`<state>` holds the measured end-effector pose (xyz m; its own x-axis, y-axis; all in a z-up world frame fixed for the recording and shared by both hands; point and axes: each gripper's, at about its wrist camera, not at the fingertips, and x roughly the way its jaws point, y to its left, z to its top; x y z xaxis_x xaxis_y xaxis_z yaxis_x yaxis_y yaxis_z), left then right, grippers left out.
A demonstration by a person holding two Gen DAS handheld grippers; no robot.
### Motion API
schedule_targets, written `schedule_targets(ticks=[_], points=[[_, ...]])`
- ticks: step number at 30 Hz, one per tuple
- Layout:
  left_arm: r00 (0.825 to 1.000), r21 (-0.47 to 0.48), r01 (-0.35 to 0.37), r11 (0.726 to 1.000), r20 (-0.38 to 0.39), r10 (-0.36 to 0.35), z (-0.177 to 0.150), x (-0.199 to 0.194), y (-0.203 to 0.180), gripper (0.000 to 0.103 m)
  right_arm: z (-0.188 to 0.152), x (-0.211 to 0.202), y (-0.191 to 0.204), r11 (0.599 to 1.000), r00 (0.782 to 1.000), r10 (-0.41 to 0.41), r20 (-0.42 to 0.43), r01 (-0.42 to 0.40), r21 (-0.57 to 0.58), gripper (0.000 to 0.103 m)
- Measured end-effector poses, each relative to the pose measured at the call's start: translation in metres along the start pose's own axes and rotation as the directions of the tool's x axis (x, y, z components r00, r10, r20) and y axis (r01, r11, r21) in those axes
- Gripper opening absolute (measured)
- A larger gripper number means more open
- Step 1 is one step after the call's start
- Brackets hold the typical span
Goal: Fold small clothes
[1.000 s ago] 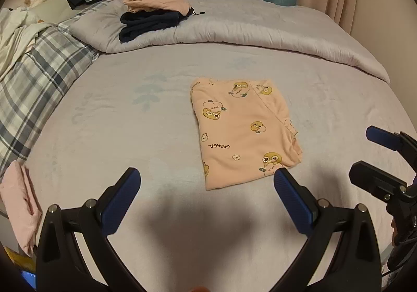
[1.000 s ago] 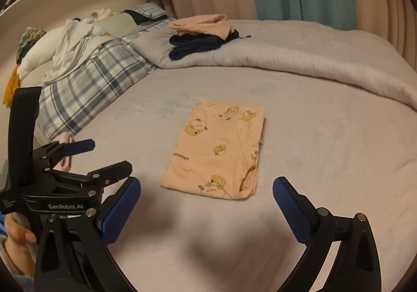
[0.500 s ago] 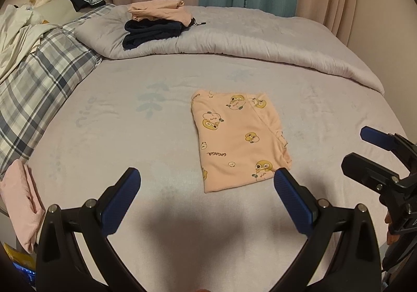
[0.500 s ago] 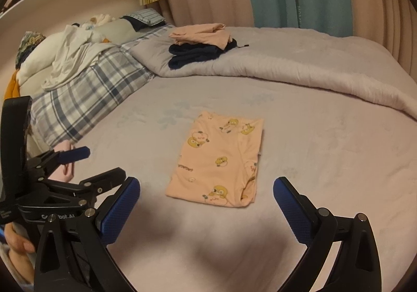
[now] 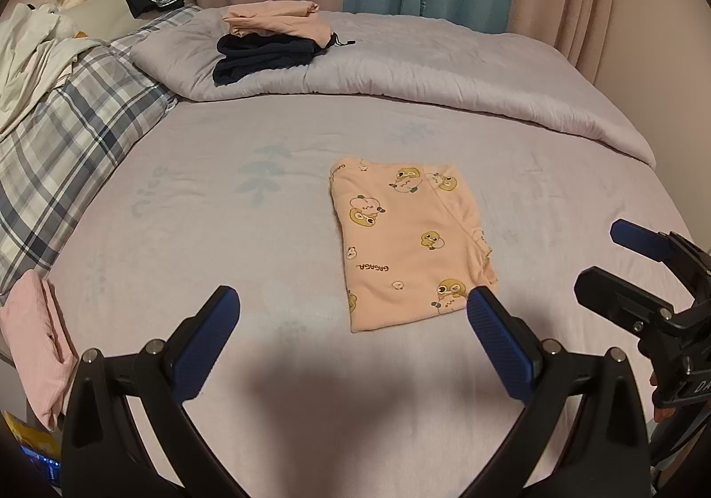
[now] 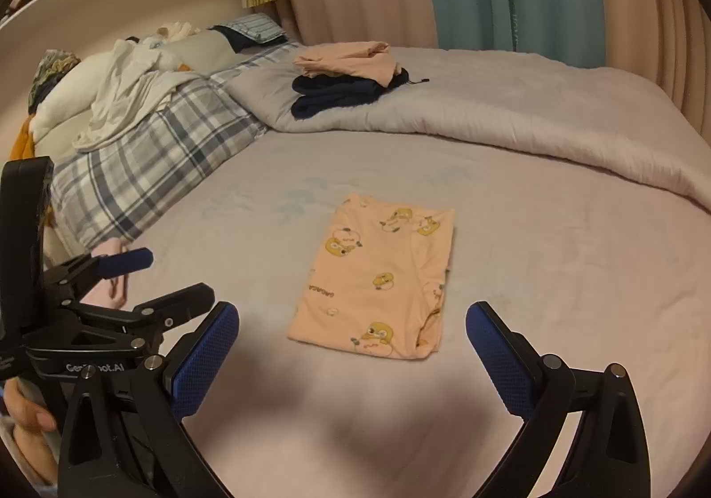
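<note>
A small peach garment with yellow duck prints (image 5: 411, 242) lies folded flat in a rectangle on the lilac bed sheet (image 5: 222, 231); it also shows in the right wrist view (image 6: 377, 280). My left gripper (image 5: 351, 316) is open and empty, held above the sheet just short of the garment's near edge. My right gripper (image 6: 351, 331) is open and empty, also short of the near edge. Each gripper shows from the side in the other's view, the right one (image 5: 622, 262) and the left one (image 6: 155, 276).
A stack of folded clothes, peach on navy (image 5: 271, 40), sits on the rolled grey duvet (image 5: 444, 85) at the back. A plaid pillow (image 5: 57, 142) and white laundry (image 5: 31, 49) lie left. A pink cloth (image 5: 35, 338) hangs at the bed's near left edge.
Both grippers have drawn back and risen from the folded garment, so it looks smaller and farther away. The garment has not moved. Both stay open.
</note>
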<state>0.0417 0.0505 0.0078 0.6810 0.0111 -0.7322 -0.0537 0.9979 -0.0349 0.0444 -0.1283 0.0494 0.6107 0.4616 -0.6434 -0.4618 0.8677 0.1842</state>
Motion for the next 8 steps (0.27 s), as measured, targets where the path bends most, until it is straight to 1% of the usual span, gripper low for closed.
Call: schedule_targets(ticks=[8], points=[[1.0,0.004,-0.013,1.0,0.005,0.013,0.0008,0.0011,-0.0019,0.102,0.0001,0.0009,0.0005,1.0,1.0,-0.003,-0.004,0.003,0.012,0.101]])
